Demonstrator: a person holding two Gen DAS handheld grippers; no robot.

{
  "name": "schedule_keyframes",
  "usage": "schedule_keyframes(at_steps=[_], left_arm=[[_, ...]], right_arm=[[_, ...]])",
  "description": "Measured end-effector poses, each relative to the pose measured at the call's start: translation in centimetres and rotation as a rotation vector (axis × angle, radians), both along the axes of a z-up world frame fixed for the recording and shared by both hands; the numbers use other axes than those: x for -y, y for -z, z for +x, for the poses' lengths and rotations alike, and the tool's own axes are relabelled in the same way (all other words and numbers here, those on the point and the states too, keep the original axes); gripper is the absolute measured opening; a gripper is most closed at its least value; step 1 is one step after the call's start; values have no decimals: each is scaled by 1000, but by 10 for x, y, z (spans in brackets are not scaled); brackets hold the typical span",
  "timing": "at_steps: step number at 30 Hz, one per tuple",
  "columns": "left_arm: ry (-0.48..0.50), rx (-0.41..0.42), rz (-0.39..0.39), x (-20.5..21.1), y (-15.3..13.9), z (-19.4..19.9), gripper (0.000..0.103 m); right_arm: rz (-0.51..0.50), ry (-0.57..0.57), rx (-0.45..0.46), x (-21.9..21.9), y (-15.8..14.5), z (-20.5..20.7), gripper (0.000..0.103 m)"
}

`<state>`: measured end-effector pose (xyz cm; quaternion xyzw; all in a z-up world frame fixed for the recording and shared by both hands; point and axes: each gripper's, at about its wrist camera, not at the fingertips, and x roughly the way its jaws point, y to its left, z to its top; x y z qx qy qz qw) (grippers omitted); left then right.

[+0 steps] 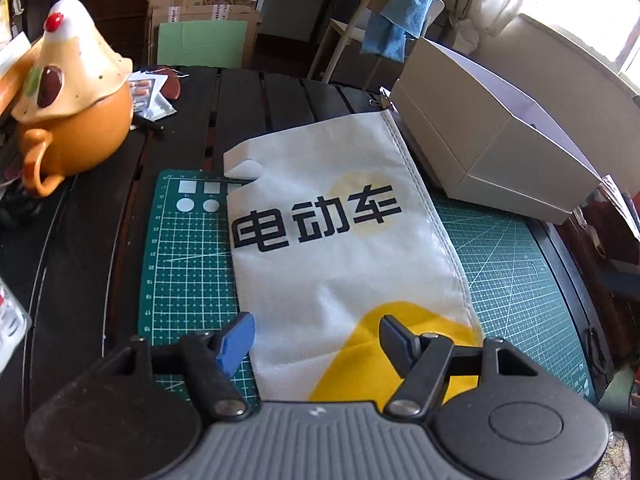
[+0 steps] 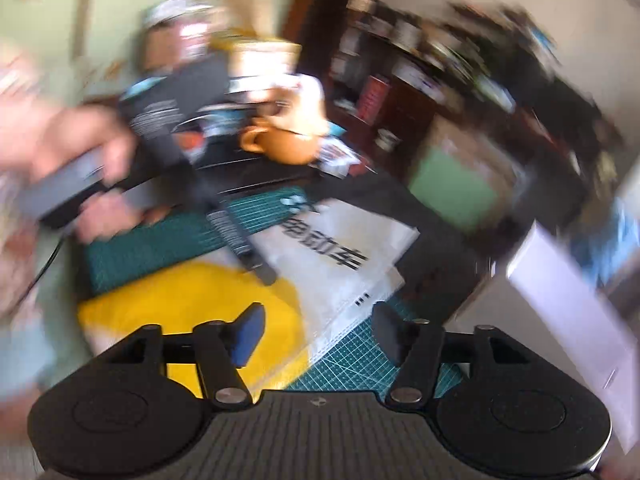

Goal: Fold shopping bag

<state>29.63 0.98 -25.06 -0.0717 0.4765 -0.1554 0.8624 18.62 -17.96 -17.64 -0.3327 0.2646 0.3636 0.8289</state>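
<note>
Window glare; fisheye warp; right view motion-blurred

The white and yellow non-woven cloth shopping bag point(image 1: 344, 240) looks matt and faintly fuzzy. The green gridded cutting mat point(image 1: 188, 264) is smooth, the orange ceramic teapot point(image 1: 76, 128) glossy, the dark slatted wooden table point(image 1: 240, 104) dull.

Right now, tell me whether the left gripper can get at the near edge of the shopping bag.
Probably yes. The left gripper hangs open just above the shopping bag, which lies flat on the cutting mat. Nothing sits between its fingers and the bag's near yellow end.
</note>
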Motion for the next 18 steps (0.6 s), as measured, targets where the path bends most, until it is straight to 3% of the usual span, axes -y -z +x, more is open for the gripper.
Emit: schedule_keyframes(at_steps=[3, 6, 9, 14, 18], left_arm=[[15, 5, 16, 2, 0, 0, 68], [19, 5, 14, 2, 0, 0, 68], [21, 0, 4, 0, 0, 0, 69], [26, -8, 6, -2, 0, 0, 69], [24, -18, -11, -4, 0, 1, 69]], right_arm=[[-105, -108, 56, -16, 6, -35, 69], [-230, -201, 148, -39, 28, -66, 66], [-315, -282, 168, -57, 52, -85, 65], [-356, -305, 128, -76, 76, -92, 54], [-367, -292, 136, -79, 81, -86, 52]])
